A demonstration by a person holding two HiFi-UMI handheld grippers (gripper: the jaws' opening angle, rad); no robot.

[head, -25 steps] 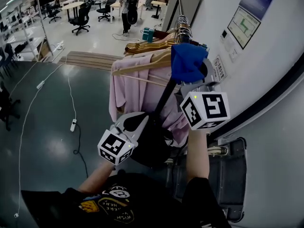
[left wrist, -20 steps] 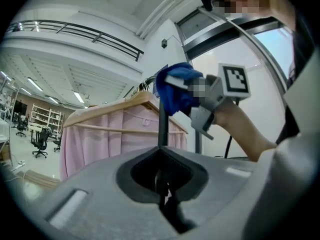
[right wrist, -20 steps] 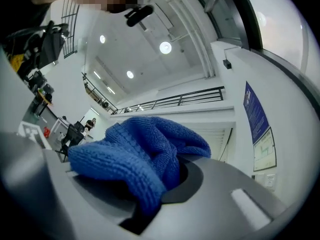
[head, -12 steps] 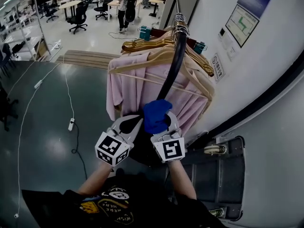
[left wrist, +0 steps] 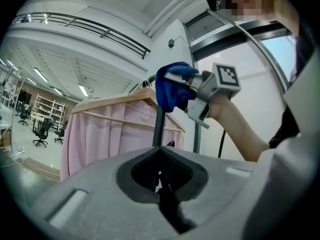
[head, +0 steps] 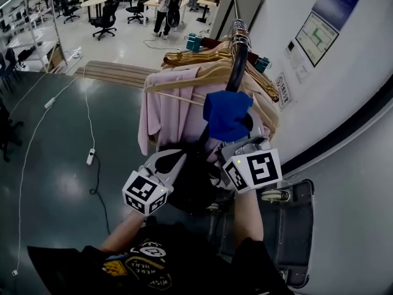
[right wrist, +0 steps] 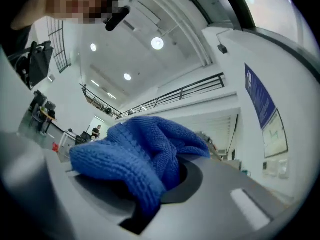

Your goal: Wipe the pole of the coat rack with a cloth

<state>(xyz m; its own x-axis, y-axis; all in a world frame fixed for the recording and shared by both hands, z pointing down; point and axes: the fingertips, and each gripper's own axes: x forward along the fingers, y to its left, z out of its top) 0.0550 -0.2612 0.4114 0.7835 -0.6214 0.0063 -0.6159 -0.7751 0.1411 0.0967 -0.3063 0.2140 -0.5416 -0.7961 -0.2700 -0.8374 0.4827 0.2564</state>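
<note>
Left gripper: my left gripper [head: 176, 160] sits low on the coat rack. Its jaws are closed round the black pole [head: 236, 66], which runs up from between them in the left gripper view.
Right gripper: my right gripper [head: 238, 141] is just right of the left one and a little higher. Its jaws are clamped on the blue cloth [head: 226, 112], and the knit bunches out of them in the right gripper view.
Cloth: it lies against the pole and covers it about midway between my left gripper and the hangers.
Pole: it runs away from me toward the far end of the rack.
Hangers: wooden hangers [head: 195, 59] crowd the far part of the pole.
Garment: a pink garment [head: 171, 106] hangs from them, to the left of the pole.
Right side: a white wall carries a poster [head: 316, 29], and a dark case [head: 296, 223] lies near the wall beside my right arm.
Left side: a white cable [head: 35, 145] trails over the dark floor.
Far end: there are office chairs [head: 105, 22] and a standing person [head: 166, 5].
</note>
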